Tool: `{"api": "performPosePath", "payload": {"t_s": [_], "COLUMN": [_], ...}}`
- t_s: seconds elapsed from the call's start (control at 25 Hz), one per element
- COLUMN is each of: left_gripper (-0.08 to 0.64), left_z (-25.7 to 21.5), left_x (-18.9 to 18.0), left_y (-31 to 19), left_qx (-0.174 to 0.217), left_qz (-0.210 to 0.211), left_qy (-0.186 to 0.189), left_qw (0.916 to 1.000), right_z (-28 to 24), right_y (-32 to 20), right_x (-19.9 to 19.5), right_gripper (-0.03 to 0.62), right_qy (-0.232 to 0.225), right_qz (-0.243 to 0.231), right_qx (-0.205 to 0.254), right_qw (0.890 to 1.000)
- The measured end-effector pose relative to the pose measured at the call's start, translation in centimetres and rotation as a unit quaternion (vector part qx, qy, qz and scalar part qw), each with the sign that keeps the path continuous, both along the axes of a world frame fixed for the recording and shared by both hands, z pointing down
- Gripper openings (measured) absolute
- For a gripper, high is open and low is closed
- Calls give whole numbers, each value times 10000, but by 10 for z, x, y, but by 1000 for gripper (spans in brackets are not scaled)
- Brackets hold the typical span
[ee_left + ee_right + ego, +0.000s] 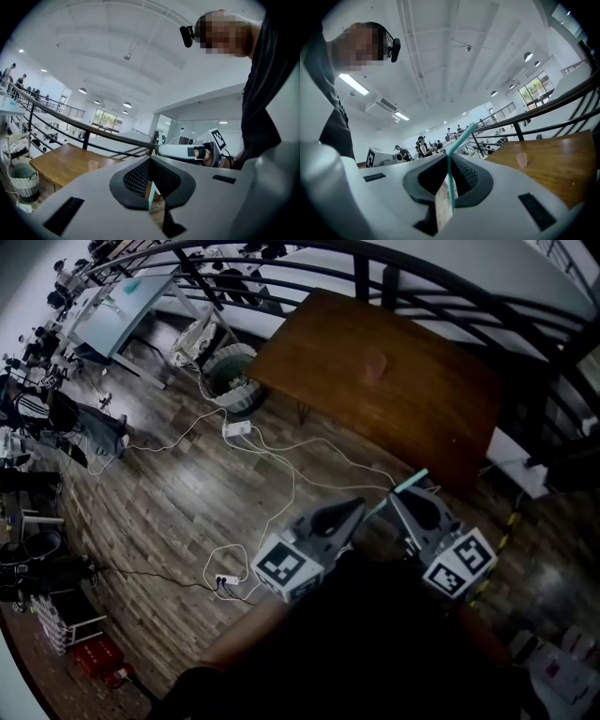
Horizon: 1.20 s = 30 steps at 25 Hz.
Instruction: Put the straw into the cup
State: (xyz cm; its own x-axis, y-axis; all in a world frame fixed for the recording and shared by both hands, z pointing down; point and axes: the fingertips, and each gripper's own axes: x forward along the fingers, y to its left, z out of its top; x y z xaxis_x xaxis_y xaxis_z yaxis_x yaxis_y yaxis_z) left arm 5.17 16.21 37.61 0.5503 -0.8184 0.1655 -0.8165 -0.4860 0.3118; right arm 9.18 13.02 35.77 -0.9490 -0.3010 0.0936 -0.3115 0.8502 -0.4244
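Left gripper (359,507) sits low in the head view, at about 7 o'clock from the table (441,418). Its jaws are drawn close together. A thin teal sliver shows at their seam in its own view, and I cannot tell what it is.

At roughly 12 o'clock above both tools, the cup (377,365) stands upright on the wooden table. It is small, pinkish and empty, and well apart from either gripper.

At 3 o'clock from the left one, the right gripper (396,495) has its jaws clamped on the teal straw (461,138). The straw runs up between the pads, then bends away toward 1 o'clock past the tips.

As for progress, only 1 part looks done: the straw is in a firm grip. The rest remains, namely closing on the table, lining the free end up over the cup's mouth, lowering it in and letting go.

For writing, I see only the 2 black-and-white square markers (284,565) on the gripper cubes. No brand or readable text shows anywhere.
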Motion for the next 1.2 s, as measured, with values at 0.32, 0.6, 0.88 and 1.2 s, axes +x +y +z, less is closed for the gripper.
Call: {"api": "performPosePath", "payload": {"t_s": [0.32,0.6,0.88,1.2], "left_gripper": [11,11,11,11], "left_z": [-5,-7,-8,-4], "left_x": [-43,-51,-51,-43], "left_y": [-4,-6,-5,-46], "left_qx": [93,119,93,40], "left_qz": [-78,-94,-190,-268], "left_qy": [3,-12,-2,-6], "left_qw": [9999,9999,9998,9996], "right_z": [-8,-10,-11,-8], "right_y": [-3,-6,-10,-52], "right_x": [-41,-50,-50,-43], "right_gripper": [34,34,34,34], "right_qy": [-50,-92,-151,-160], "right_qz": [-59,-121,-190,-274], "right_qx": [79,42,37,11], "right_qw": [9999,9999,9997,9995]}}
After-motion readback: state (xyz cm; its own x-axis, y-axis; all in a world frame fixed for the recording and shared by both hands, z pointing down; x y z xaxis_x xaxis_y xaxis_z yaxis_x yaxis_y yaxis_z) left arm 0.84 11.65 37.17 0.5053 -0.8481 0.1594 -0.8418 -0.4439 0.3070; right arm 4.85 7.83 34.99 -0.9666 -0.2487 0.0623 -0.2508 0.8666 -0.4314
